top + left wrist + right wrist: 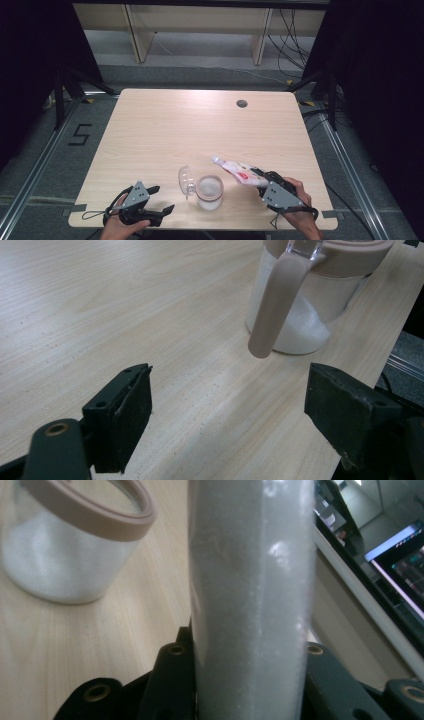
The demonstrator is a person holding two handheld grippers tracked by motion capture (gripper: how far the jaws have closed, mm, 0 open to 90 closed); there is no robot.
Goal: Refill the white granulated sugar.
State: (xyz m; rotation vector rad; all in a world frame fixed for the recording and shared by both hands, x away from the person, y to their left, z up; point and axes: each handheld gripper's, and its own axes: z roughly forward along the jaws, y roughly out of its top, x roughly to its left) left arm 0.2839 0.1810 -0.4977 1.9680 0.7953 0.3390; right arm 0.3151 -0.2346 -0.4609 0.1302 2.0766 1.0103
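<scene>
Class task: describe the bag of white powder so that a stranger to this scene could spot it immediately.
Start at the wooden table and go to its near right edge. There the right gripper clamps a clear bag, slanting up-left beside the open jar; it alone carries a red label.

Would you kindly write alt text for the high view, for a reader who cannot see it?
Over a pale wooden table, the right gripper holds a plastic bag of white powder tilted toward an open jar with a pinkish rim and a clear hinged lid. The left gripper rests open near the front edge, left of the jar.

Light wood table [165, 125], lidded jar [208, 192] of white powder standing near front edge
</scene>
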